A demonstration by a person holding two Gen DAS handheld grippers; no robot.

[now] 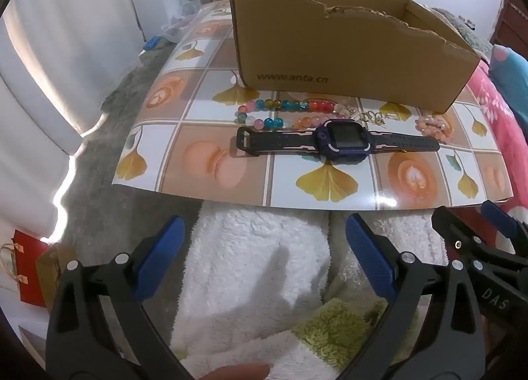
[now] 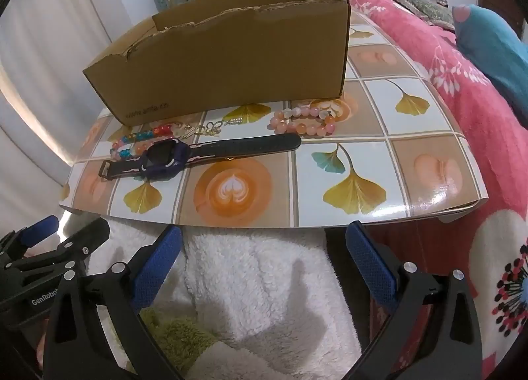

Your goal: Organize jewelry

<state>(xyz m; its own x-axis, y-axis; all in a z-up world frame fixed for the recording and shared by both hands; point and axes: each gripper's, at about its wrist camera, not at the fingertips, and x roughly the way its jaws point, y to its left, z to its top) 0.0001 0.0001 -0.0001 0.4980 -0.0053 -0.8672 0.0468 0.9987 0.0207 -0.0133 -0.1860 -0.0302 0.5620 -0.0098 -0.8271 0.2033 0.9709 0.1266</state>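
Tiled tabletop (image 1: 211, 162) mid-frame carries watch (image 1: 340, 142), beads (image 1: 283, 105), cardboard box (image 1: 346, 59); left gripper (image 1: 264, 258) and right gripper (image 2: 264, 258) hover low, fingers spread, empty.

**Items counted on the patterned board**

One cardboard box (image 1: 346, 59) is seen, one watch (image 1: 340, 140), one multicoloured bead strand (image 1: 280, 112), one pink bead bracelet (image 2: 302, 122) and one gold butterfly charm (image 2: 213, 129); two grippers are counted, left gripper (image 1: 264, 267) and right gripper (image 2: 264, 267)
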